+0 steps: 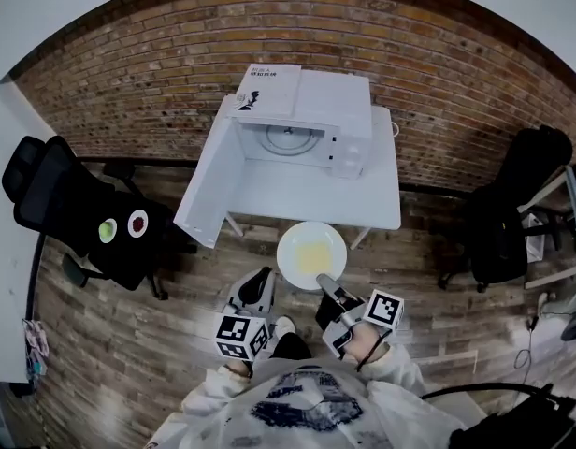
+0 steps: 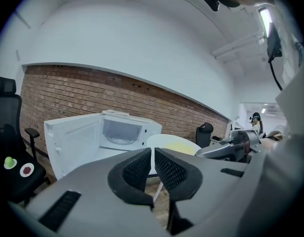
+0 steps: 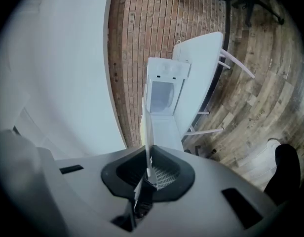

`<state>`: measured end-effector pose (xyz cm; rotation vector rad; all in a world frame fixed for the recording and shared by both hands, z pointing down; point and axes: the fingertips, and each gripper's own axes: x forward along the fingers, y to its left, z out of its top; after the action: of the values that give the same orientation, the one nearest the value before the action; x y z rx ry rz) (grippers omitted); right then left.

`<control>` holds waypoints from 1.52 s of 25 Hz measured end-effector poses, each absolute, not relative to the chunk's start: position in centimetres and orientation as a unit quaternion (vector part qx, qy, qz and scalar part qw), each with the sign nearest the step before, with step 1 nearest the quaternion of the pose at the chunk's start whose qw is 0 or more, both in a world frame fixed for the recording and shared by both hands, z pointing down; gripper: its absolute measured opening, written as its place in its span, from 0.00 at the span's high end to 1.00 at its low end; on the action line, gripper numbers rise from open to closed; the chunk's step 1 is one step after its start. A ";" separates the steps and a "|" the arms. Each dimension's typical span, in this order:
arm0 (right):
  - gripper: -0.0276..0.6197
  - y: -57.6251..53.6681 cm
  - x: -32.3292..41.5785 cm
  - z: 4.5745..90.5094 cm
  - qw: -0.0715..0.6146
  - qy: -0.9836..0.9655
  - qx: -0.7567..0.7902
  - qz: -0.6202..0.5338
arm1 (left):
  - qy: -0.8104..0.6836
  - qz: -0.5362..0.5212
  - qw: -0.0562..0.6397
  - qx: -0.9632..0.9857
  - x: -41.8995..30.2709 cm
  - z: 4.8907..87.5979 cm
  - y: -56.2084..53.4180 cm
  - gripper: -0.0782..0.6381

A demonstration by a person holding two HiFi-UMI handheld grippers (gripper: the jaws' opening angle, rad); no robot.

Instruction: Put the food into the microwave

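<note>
A white microwave [image 1: 311, 124] stands on a white table [image 1: 372, 199] with its door [image 1: 208, 181] swung wide open to the left and its cavity empty. My right gripper [image 1: 324, 281] is shut on the near rim of a white plate [image 1: 307, 251] of yellow food [image 1: 316, 258], held level just before the table's front edge. In the right gripper view the plate [image 3: 147, 127] shows edge-on between the jaws, in line with the microwave [image 3: 162, 90]. My left gripper [image 1: 263, 277] hangs beside the plate's left, shut and holding nothing. The left gripper view shows the microwave [image 2: 123, 131] and plate [image 2: 174, 143] ahead.
A black office chair [image 1: 78, 204] at the left carries a small dish [image 1: 137, 223] and a green thing [image 1: 107, 231]. A booklet [image 1: 267, 90] lies on the microwave's top. Another dark chair [image 1: 512, 209] stands at the right, a brick wall behind, wooden floor below.
</note>
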<state>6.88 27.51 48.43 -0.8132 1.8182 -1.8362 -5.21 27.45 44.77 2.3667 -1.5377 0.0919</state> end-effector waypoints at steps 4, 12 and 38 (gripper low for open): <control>0.91 24.3 4.5 48.2 0.221 0.653 -0.307 -0.656 | -0.524 0.032 0.155 0.837 -7.6 44.5 23.9 0.85; 0.91 20.6 1.8 48.1 0.232 0.645 -0.323 -0.653 | -0.505 0.027 0.159 0.848 -10.2 44.6 19.7 0.85; 0.91 6.0 1.2 51.0 0.222 0.618 -0.320 -0.683 | -0.502 0.055 0.182 0.844 -10.0 46.9 5.3 0.85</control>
<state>1.17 6.02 50.97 -0.8848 1.7072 -1.8855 -9.98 5.25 46.92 2.3819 -1.4163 0.1543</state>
